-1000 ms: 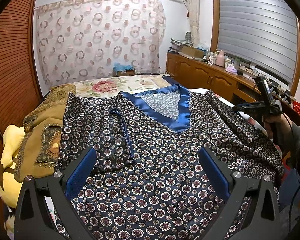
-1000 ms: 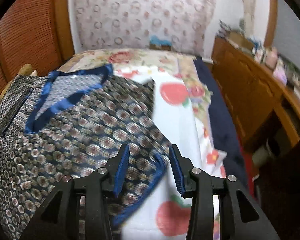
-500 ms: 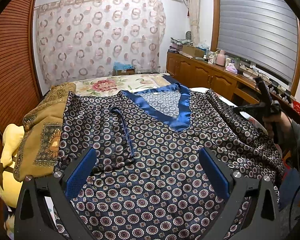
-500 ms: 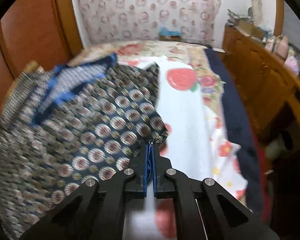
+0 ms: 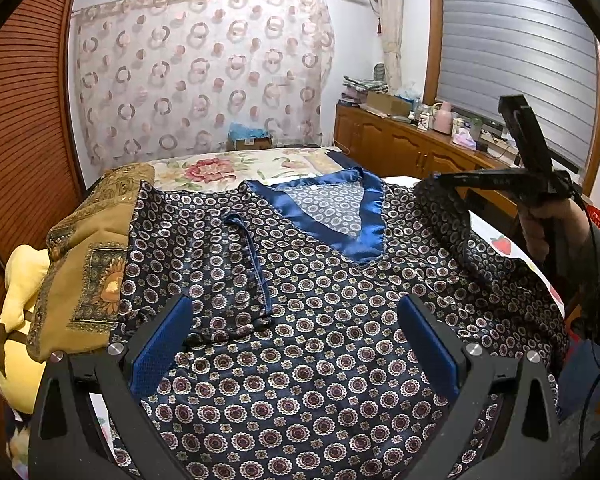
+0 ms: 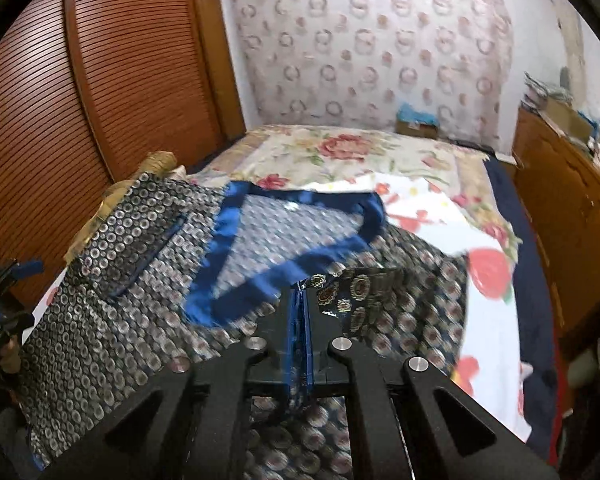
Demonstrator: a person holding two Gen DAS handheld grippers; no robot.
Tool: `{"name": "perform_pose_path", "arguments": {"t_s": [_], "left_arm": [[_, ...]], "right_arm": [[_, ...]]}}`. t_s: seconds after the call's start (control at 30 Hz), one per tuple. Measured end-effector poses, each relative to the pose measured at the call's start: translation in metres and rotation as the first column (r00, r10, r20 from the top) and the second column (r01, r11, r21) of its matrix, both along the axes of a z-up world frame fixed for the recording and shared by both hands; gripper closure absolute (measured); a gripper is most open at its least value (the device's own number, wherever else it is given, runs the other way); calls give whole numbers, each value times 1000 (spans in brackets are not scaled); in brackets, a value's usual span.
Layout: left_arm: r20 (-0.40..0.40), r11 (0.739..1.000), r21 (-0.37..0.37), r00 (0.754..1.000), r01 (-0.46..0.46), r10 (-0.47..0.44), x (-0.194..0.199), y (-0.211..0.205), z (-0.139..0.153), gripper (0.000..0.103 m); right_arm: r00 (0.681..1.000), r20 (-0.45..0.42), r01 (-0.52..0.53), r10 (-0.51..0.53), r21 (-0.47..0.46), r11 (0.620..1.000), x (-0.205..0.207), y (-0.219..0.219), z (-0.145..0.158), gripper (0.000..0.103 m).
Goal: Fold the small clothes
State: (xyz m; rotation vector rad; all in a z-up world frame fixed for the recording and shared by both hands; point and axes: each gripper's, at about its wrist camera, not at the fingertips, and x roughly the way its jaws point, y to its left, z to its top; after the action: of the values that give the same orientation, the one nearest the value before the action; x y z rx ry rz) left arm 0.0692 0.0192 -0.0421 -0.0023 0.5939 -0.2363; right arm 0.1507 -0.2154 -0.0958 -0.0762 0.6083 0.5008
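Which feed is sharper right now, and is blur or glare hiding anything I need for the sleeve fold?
Left wrist view: sharp, evenly lit, fisheye bending at the edges; the patterned top and right gripper lifting its sleeve read clearly. Right wrist view: motion-blurred across the blue collar, though the pinched sleeve edge at the right gripper stays crisp. No glare in either.

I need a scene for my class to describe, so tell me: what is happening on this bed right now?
A person with a gripper in each hand is folding a navy patterned top spread on the bed. The right gripper is shut on the top's right sleeve and holds it lifted above the garment. The left gripper hangs open over the lower front, gripping nothing. The other sleeve already lies folded across the chest. A yellow-brown blanket sits beside the top.
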Motion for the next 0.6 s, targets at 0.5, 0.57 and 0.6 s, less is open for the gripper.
{"name": "perform_pose_path", "arguments": {"t_s": [0.5,0.57,0.6], "left_arm": [[-19,999,-12,999,-45,44,5,18,-8,1],[-22,999,-11,999,-43,43,6,17,-10,1],[-23,999,-9,999,-43,42,6,16,-10,1]], "right_arm": [[986,-58,146,-158,-176,974,16,-19,-38,56],[978,-90,170,-190,-196,966,28,-21,-49,56],[973,-108,180,-204,-200,963,32,-24,-55,56]]}}
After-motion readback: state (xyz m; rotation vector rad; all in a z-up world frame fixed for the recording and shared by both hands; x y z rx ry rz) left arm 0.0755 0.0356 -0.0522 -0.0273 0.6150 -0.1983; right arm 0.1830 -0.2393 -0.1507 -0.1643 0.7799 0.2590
